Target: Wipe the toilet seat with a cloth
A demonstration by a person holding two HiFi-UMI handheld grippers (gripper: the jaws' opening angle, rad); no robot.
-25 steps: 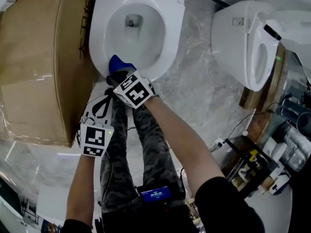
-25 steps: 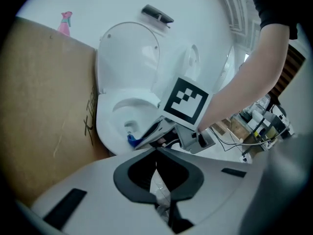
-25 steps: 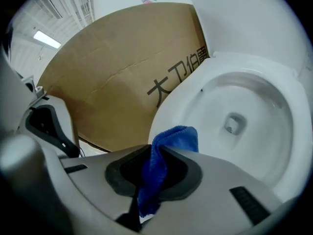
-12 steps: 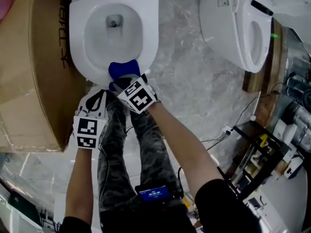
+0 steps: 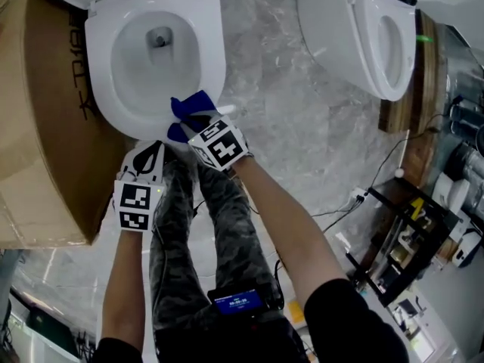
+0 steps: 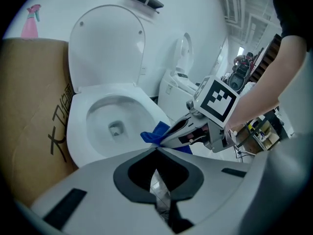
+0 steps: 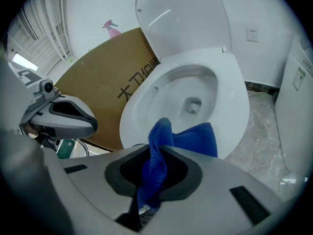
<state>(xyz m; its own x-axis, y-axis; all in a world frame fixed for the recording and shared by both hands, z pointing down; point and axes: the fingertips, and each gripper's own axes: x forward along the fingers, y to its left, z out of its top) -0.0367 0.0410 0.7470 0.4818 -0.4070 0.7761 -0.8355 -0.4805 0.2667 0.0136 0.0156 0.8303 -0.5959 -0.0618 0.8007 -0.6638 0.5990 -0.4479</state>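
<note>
Head view shows the right gripper [image 5: 195, 121], clenched on the blue cloth [image 5: 189, 106], pressing it on the toilet seat [image 5: 215, 59] near 5 o'clock, having slid there from about 7 o'clock. The left gripper [image 5: 150, 151] hangs closed and empty just off the front rim. The front arc looks wiped; the sides probably remain.

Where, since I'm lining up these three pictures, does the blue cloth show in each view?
Head view: cloth upper centre-left, at the toilet seat's near rim.
Left gripper view: centre, at the right gripper's tip.
Right gripper view: lower centre, pinched between that gripper's jaws.
Shared landmark: the white toilet seat behind it.
</note>
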